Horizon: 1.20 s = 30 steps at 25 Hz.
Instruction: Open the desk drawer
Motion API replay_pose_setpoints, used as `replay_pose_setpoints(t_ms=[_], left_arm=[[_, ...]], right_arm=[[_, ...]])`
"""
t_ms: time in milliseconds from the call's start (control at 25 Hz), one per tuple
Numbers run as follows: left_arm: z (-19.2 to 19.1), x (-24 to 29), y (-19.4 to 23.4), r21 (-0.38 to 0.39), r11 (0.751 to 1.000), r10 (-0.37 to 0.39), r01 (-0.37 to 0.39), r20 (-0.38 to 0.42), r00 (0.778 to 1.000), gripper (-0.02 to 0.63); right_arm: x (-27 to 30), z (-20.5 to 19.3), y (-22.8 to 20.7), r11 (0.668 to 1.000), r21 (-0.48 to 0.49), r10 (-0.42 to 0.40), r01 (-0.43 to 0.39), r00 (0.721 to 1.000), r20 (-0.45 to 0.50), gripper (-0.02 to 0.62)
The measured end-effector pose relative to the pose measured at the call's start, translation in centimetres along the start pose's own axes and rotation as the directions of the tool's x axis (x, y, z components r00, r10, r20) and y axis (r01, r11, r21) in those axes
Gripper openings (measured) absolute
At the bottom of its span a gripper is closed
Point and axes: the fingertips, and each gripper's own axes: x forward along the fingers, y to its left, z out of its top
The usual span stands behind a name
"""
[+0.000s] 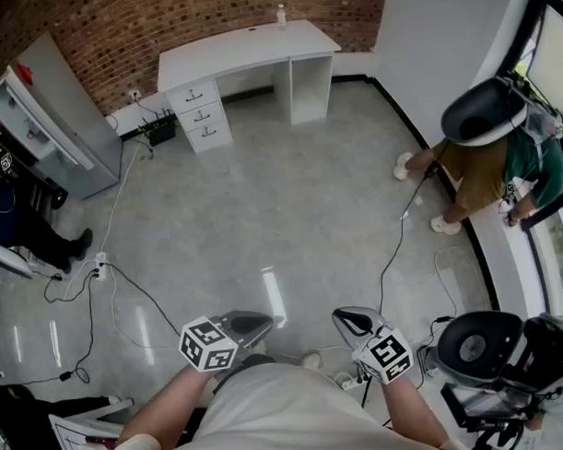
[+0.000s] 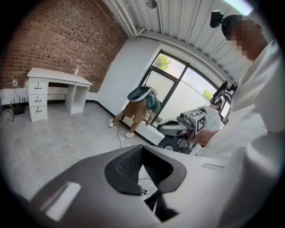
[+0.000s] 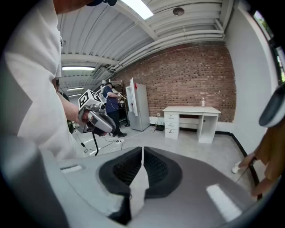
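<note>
The white desk (image 1: 248, 47) stands far off against the brick wall, its stack of three drawers (image 1: 200, 115) shut. The same drawers (image 2: 37, 99) show small at the left of the left gripper view, and the drawers (image 3: 171, 124) sit at mid-distance in the right gripper view. My left gripper (image 1: 253, 322) and right gripper (image 1: 347, 317) hang close to my body, both pointing toward the desk across the floor. The left gripper (image 2: 141, 149) is shut with nothing in it. The right gripper (image 3: 142, 151) is shut and empty too.
A grey cabinet (image 1: 61, 116) stands left of the desk. Cables and a power strip (image 1: 99, 268) trail over the floor at left. A person (image 1: 487, 157) bends over by the window at right. An office chair (image 1: 478, 349) stands at my right. A small bottle (image 1: 281, 15) is on the desk.
</note>
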Motion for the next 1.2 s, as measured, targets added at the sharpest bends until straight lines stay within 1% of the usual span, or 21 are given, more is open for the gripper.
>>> replay_pose_setpoints(t_ms=[160, 280, 360, 480, 560, 760, 840, 920, 1080, 1200], left_arm=[[1.7, -4.0, 3.3, -0.005, 1.0, -0.01, 0.011, 0.076, 0.997, 0.003], [2.4, -7.6, 5.9, -0.021, 1.0, 0.001, 0.002, 0.137, 0.991, 0.003], [2.9, -10.3, 8.0, -0.037, 0.999, 0.015, -0.008, 0.187, 0.982, 0.003], [2.9, -13.7, 11.3, -0.087, 0.996, 0.046, -0.025, 0.257, 0.965, 0.003], [2.6, -15.3, 13.1, -0.116, 0.993, 0.06, -0.028, 0.28, 0.958, 0.003], [1.7, -18.3, 16.0, -0.141, 0.99, 0.059, -0.017, 0.299, 0.952, 0.003], [2.2, -17.7, 17.7, -0.17, 0.985, 0.066, -0.011, 0.319, 0.945, 0.003], [3.6, -16.8, 19.8, -0.191, 0.982, 0.077, -0.013, 0.334, 0.939, 0.003], [7.0, -16.7, 23.3, -0.196, 0.98, 0.102, -0.032, 0.355, 0.929, 0.003], [10.6, -15.0, 26.7, -0.211, 0.976, 0.127, -0.052, 0.36, 0.924, 0.003]], right_arm=[[5.2, 4.2, 1.9, 0.998, -0.059, 0.026, -0.027, 1.0, -0.009, 0.017], [8.9, 7.3, 3.9, 0.994, -0.099, 0.05, -0.052, 0.998, -0.023, 0.017], [11.9, 9.1, 5.3, 0.989, -0.125, 0.073, -0.077, 0.997, -0.032, 0.017], [16.5, 10.9, 7.0, 0.982, -0.147, 0.11, -0.116, 0.993, -0.049, 0.017], [19.2, 11.7, 7.7, 0.979, -0.153, 0.126, -0.134, 0.99, -0.061, 0.017], [24.6, 13.7, 9.7, 0.972, -0.161, 0.159, -0.169, 0.984, -0.075, 0.017], [26.3, 14.2, 8.8, 0.967, -0.157, 0.188, -0.199, 0.979, -0.083, 0.017], [28.0, 15.0, 6.9, 0.962, -0.156, 0.213, -0.223, 0.974, -0.084, 0.023], [31.2, 17.6, 4.1, 0.954, -0.16, 0.245, -0.253, 0.967, -0.066, 0.042], [33.6, 19.7, -0.1, 0.948, -0.162, 0.267, -0.273, 0.962, -0.06, 0.049]])
